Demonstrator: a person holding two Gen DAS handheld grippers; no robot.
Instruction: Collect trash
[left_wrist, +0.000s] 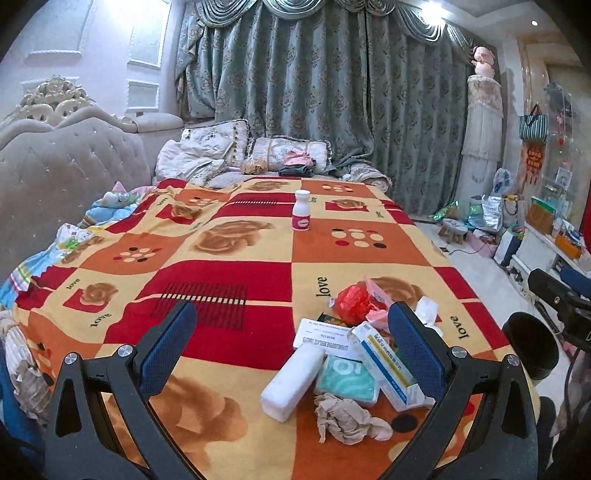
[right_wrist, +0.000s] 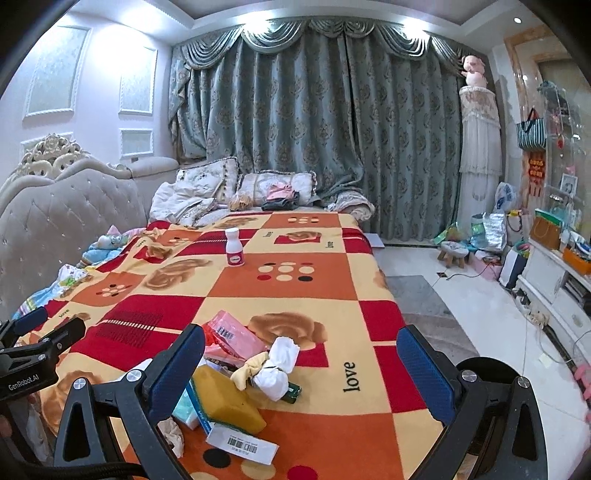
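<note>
A: Foam block (left_wrist: 291, 384) and crumpled tissue (left_wrist: 347, 417) show only on L cam; L tool (left_wrist: 295, 339) spread, empty.

B: R cam adds yellow sponge (right_wrist: 225, 398). R tool (right_wrist: 303, 369) spread too. Trash pile near bed (right_wrist: 332, 424) foot, white bottle (right_wrist: 235, 247) mid-blanket, grey curtains (right_wrist: 332, 129) behind.

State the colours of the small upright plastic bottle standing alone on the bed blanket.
White small upright plastic bottle with a pink label band; clearest in the left wrist view.
</note>
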